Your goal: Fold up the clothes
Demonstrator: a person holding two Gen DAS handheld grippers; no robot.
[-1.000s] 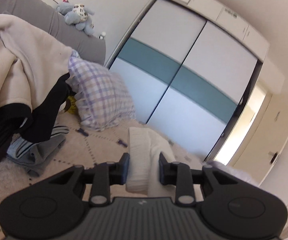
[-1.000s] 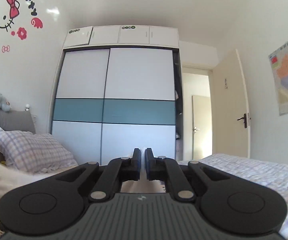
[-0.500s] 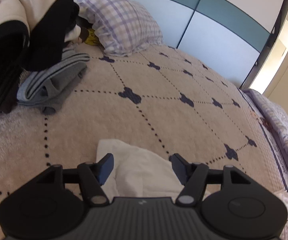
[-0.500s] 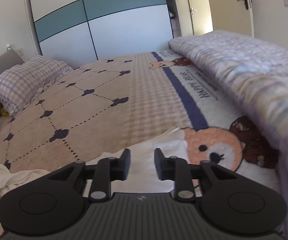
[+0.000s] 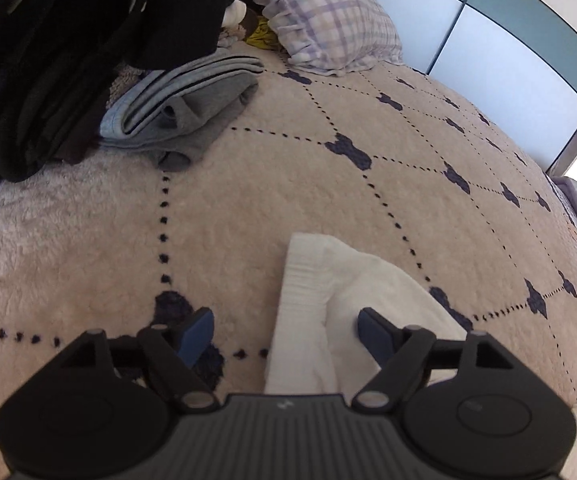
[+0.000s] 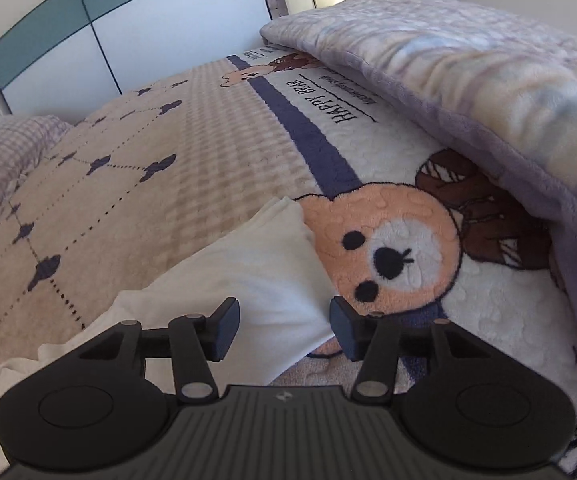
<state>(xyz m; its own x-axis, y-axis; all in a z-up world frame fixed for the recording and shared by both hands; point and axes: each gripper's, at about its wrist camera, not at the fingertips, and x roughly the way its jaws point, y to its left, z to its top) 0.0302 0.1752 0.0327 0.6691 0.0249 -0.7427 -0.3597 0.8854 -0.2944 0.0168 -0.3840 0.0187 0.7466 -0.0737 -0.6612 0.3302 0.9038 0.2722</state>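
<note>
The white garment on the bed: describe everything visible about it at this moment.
The white garment is soft, cream-white knit cloth lying crumpled on the fleece blanket. The left wrist view shows a ribbed band at one end, with folds behind it. The right wrist view shows a smoother flat corner overlapping the printed bear's face. Cloth lies between the opening jaws of the left gripper and the right gripper; no pad presses on it.

folded clothes (image 5: 184, 108) lie before the pillow (image 5: 328, 20).

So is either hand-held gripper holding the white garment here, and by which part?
Neither. Both hand-held grippers, left and right, are opening over the white garment on the bed, pads clear of it.
</note>
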